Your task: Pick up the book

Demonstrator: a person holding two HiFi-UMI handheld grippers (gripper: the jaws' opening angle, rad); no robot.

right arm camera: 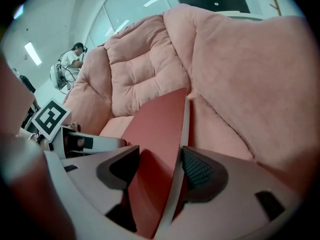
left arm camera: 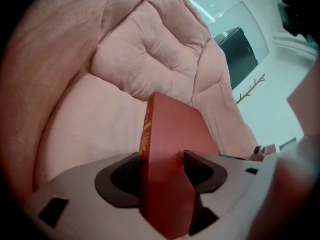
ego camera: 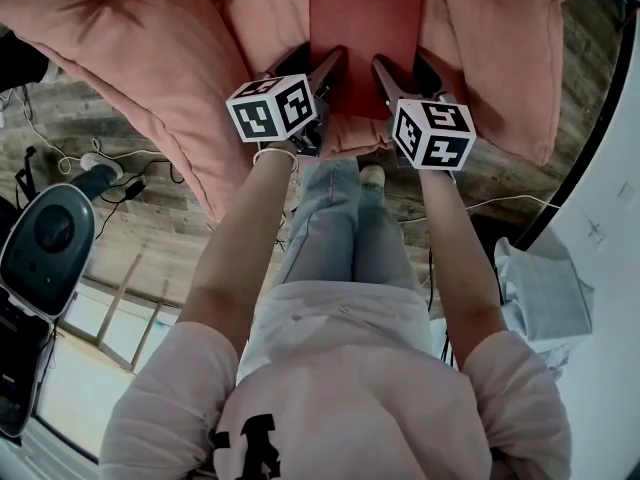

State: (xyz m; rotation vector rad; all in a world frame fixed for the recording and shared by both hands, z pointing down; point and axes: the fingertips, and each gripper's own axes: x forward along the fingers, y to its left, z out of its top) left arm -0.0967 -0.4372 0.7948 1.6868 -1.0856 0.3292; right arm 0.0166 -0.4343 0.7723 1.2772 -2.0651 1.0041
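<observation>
A red hardcover book lies on the seat of a pink cushioned sofa. My left gripper straddles its near left corner, and my right gripper straddles its near right corner. In the left gripper view the book's spine with gold print stands between the jaws of the left gripper, which are spread wide. In the right gripper view the cover and page edge pass between the spread jaws of the right gripper, with a shadowed gap at the left pad.
The sofa's puffy back and arms rise around the book. Below is a wooden floor with cables and a grey machine at the left, and a white bundle at the right. A person stands far behind.
</observation>
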